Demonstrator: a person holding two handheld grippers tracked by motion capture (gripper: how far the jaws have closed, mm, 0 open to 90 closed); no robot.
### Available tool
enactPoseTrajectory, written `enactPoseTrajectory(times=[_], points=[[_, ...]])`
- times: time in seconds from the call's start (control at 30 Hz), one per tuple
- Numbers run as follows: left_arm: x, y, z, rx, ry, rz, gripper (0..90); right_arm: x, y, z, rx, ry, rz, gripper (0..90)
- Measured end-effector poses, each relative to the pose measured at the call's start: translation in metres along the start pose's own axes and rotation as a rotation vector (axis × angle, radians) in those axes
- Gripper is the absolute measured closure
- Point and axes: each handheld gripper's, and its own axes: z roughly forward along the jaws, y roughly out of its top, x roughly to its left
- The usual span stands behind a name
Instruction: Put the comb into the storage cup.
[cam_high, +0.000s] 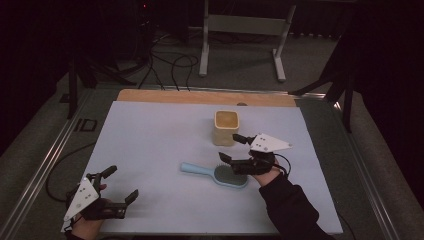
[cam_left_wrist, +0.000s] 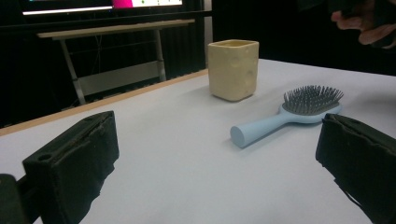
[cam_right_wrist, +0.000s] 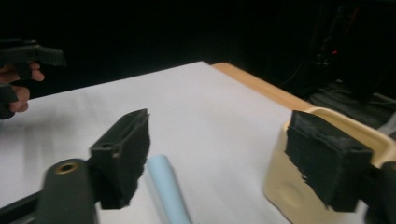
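A light blue hairbrush lies bristles up on the white sheet, its handle pointing left. Just behind it stands a cream square cup, upright. My right gripper hovers over the brush head, beside the cup, jaws apart with nothing between them; one jaw stands in front of the cup's rim in the right gripper view. At the sheet's front left corner my left gripper rests with wide open jaws, empty, facing the brush and cup.
The white sheet covers a wooden table whose bare far edge shows. Metal rails run along both table sides. On the floor beyond are a white table frame and cables.
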Motion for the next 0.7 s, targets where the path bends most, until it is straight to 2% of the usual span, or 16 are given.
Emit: enactPoseTrajectory(times=[0.13,0.4,0.5,0.7], points=[[0.000,0.000,0.000,0.000,-0.001,0.001,0.0,0.006,-0.003,0.019,0.054,0.009,-0.006,29.8],[0.000,0.000,0.000,-0.003,-0.004,-0.002,0.0,0.018,-0.010,0.050,0.146,0.002,-0.002,46.1],[0.000,0.000,0.000,-0.003,-0.006,0.000,0.0,0.022,-0.010,0.061,0.182,-0.001,-0.024,54.2],[0.000,0.000,0.000,-0.005,-0.008,-0.002,0.0,0.025,-0.010,0.081,0.246,-0.002,-0.013,71.4]])
